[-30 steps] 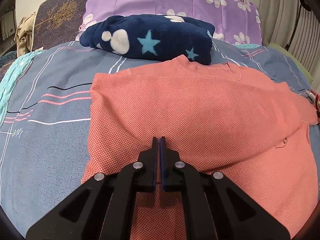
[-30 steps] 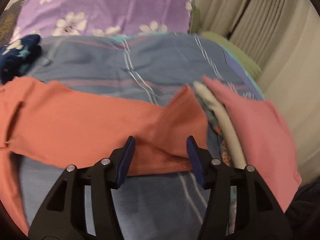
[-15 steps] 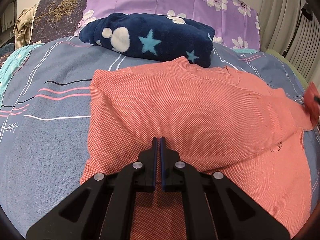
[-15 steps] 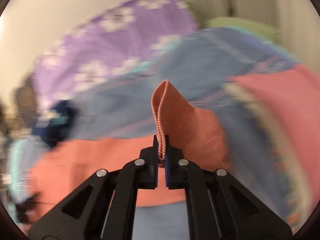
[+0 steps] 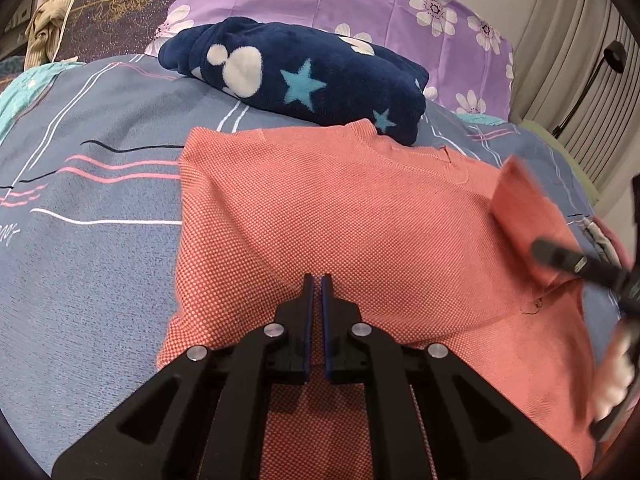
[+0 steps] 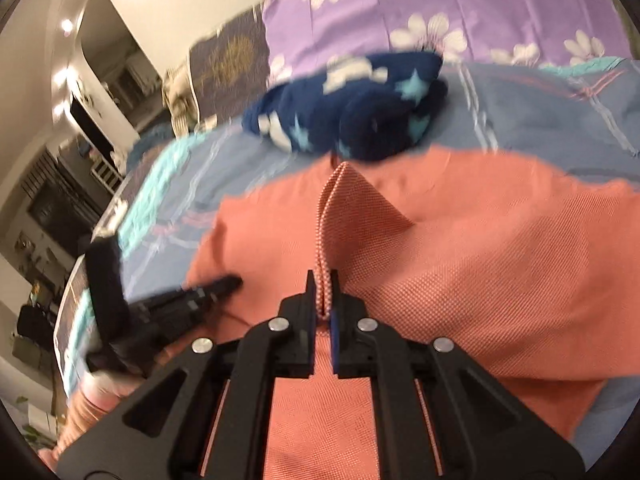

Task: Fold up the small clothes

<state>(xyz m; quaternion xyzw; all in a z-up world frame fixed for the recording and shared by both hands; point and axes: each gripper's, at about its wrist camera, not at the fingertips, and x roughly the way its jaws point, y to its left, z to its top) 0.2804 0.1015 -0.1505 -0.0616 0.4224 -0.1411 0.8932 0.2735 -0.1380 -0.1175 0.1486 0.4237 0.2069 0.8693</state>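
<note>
Nearest the cameras: two black grippers with blue-lined fingers, both over the coral sweater [image 5: 360, 220].
Left gripper [image 5: 315, 280]: fingers pressed together on the sweater's near-middle; whether any cloth is pinched between them cannot be told. Nothing lifted there.
Right gripper [image 6: 323, 280]: clenched on a fold of the sweater's sleeve [image 6: 352, 204], which rises in a peak over the sweater body. From the left wrist camera it shows blurred at the sweater's right edge [image 5: 576, 258].
Sweater: spread flat on the blue striped bedsheet [image 5: 88, 208], neckline at the far side; its left side already turned in to a straight edge.
Just beyond the sweater's collar: folded navy fleece [image 5: 304, 76] with white blobs and pale blue stars, touching the neckline.
Beyond the fleece: purple pillow [image 5: 360, 4] with white flowers.
Far left of the sweater: dark pillow with gold tree print [image 5: 116, 4].
</note>
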